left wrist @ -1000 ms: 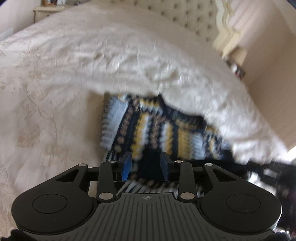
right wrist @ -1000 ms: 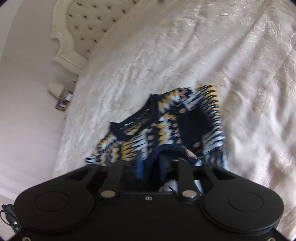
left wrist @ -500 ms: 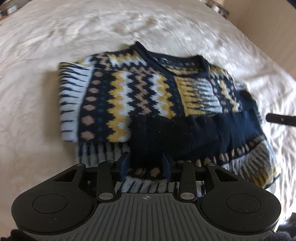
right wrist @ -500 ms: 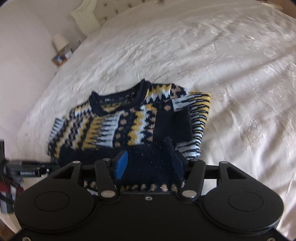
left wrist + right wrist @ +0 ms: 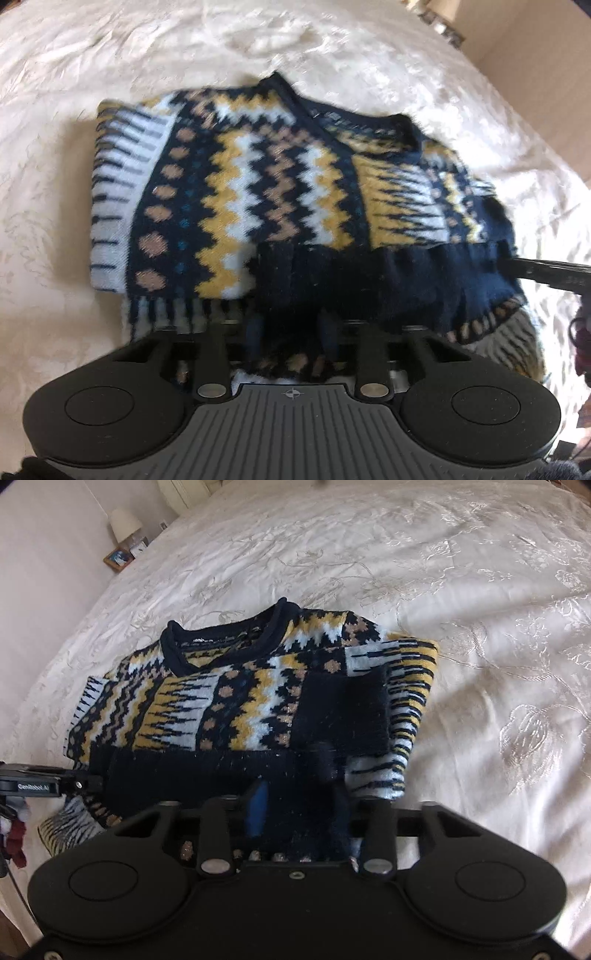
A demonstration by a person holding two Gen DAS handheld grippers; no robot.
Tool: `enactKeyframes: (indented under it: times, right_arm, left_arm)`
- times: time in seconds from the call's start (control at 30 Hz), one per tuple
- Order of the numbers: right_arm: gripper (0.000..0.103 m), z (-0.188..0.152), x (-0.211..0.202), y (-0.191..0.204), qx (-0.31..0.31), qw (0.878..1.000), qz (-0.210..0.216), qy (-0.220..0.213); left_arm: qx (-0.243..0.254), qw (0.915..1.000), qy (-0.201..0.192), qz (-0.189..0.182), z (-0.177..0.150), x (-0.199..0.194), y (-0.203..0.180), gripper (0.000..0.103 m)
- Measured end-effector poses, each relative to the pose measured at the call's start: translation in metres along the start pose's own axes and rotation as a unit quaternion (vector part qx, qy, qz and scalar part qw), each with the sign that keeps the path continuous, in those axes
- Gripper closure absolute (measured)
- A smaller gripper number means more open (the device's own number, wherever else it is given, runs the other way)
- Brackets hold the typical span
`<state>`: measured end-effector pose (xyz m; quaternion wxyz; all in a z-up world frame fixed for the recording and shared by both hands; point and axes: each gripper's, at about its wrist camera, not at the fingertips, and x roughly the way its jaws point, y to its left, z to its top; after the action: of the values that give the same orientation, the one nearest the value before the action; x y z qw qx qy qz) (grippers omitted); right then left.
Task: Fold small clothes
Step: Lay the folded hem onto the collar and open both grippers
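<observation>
A knitted sweater (image 5: 258,192) with navy, yellow, white and tan zigzags lies on the bed, sleeves folded in and neck (image 5: 225,642) at the far side. My left gripper (image 5: 290,332) is at the navy hem (image 5: 369,280), near its left end. Its jaws are closing, with bunched hem cloth filling the gap between them. My right gripper (image 5: 299,808) is at the same hem (image 5: 221,775), near its right end. Its blue pad (image 5: 258,808) and the other finger are closing on a thick fold of navy knit. The left wrist view is blurred.
The cream embroidered bedspread (image 5: 443,590) spreads wide around the sweater (image 5: 240,701). A lamp (image 5: 125,524) and a photo frame (image 5: 118,557) stand beside the bed at the far left. Each tool's black side bar (image 5: 546,275) shows in the other's view (image 5: 33,782).
Both grippers have come down onto the sweater's near hem. Their jaws have narrowed around the navy knit, and both wrists have rolled.
</observation>
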<state>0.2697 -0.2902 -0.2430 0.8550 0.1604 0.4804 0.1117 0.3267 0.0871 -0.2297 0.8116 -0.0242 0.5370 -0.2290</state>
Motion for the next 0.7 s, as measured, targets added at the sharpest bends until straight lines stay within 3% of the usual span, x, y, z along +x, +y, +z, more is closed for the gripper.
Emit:
enactKeyframes:
  times: [0.03, 0.37, 0.53, 0.7]
  right_arm:
    - [0.090, -0.001, -0.002, 0.001, 0.002, 1.000, 0.000, 0.001]
    - [0.091, -0.006, -0.060, 0.021, 0.008, 0.998, 0.009, -0.060]
    - [0.091, 0.024, -0.084, 0.030, -0.003, 0.994, 0.022, -0.110]
    - [0.091, 0.073, -0.071, 0.026, 0.003, 0.991, 0.034, -0.129]
  left_arm:
    - [0.004, 1.0000, -0.003, 0.003, -0.001, -0.002, -0.003, 0.094]
    - [0.010, 0.9957, -0.090, 0.019, -0.013, -0.064, -0.024, 0.094]
    - [0.020, 0.9880, -0.151, 0.024, 0.014, -0.101, -0.029, 0.094]
    - [0.029, 0.9848, -0.169, 0.028, 0.065, -0.098, -0.022, 0.094]
